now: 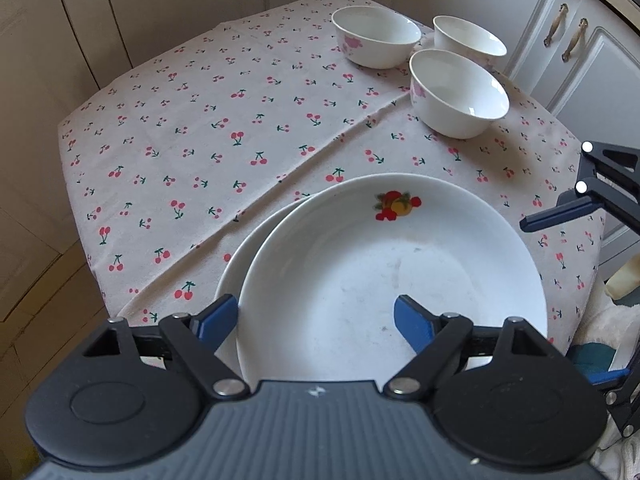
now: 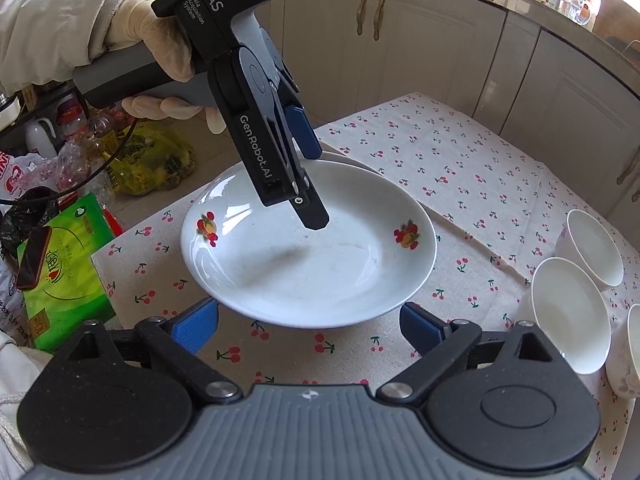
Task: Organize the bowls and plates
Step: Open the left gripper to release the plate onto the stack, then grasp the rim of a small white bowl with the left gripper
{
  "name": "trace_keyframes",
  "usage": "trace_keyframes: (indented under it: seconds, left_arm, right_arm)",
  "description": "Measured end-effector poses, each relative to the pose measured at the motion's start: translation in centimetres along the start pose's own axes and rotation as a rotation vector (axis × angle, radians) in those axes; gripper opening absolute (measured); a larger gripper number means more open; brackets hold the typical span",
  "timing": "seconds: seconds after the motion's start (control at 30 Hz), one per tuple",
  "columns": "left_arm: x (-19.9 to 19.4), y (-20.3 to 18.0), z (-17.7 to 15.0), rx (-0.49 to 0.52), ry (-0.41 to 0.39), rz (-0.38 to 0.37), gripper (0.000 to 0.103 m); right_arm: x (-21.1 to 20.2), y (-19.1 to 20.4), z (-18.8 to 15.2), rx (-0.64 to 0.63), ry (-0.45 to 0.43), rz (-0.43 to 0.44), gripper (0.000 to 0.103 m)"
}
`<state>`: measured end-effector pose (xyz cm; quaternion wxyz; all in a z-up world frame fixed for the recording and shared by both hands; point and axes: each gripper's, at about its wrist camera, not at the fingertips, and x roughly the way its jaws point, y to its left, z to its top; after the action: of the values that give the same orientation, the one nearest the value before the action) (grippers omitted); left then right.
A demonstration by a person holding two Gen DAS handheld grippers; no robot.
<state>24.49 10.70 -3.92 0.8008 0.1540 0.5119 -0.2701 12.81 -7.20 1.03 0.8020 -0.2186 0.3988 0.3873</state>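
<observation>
A white deep plate with fruit prints (image 1: 384,264) (image 2: 308,256) rests on a second white plate (image 1: 236,256) (image 2: 352,159) on the cherry-print tablecloth. My left gripper (image 1: 316,320) (image 2: 312,184) is open, its jaws astride the top plate's near rim, one finger inside the plate and one outside. My right gripper (image 2: 308,326) is open and empty, just short of the plate's edge; its fingers show at the right in the left wrist view (image 1: 560,212). Three white bowls with pink flowers (image 1: 376,36) (image 1: 468,38) (image 1: 458,92) stand apart at the table's far corner, and show in the right wrist view (image 2: 568,316).
The table (image 1: 180,140) stands close to white kitchen cabinets (image 1: 580,40). Beside the table's left edge in the right wrist view are a green tissue pack (image 2: 64,272), a phone (image 2: 34,256) and plastic bags (image 2: 152,156).
</observation>
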Motion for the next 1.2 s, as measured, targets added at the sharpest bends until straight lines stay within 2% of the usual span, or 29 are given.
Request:
trace_keyframes:
  seconds: [0.13,0.3,0.53,0.77,0.9,1.0,1.1,1.2]
  left_arm:
    - [-0.5,0.3,-0.2,-0.022,-0.019,-0.03,0.087]
    - [-0.7,-0.1,-0.6,-0.018,-0.034,-0.016,0.087]
    - [-2.7,-2.2,-1.2,0.016,-0.173,0.035,0.088]
    - [-4.5,-6.1,-2.6,0.044,-0.342,0.087,0.092]
    - [-5.3,-7.8,-2.8,-0.014,-0.433,0.097,0.094]
    - [-5.6,-8.7,-2.5,-0.096,-0.489,0.084,0.096]
    - [-5.2,-9.9,-1.6,-0.15,-0.509,0.175,0.096]
    - [-4.8,-10.5,-0.7,-0.214,-0.527,0.203,0.096]
  right_arm:
    - [0.4,0.3,0.0,-0.008,0.005,-0.001,0.101]
    - [0.2,0.7,0.1,-0.024,-0.01,-0.033,0.101]
    - [-1.0,-1.0,-0.6,0.027,-0.056,-0.119,0.103]
    - [-2.6,-3.4,-2.6,0.126,-0.128,-0.271,0.103]
    - [-3.5,-4.9,-4.1,0.201,-0.171,-0.38,0.103]
    - [-3.8,-6.3,-5.3,0.266,-0.193,-0.424,0.103]
    - [-4.2,-7.6,-6.4,0.316,-0.208,-0.456,0.103]
    - [-4.1,-8.6,-7.3,0.339,-0.215,-0.472,0.103]
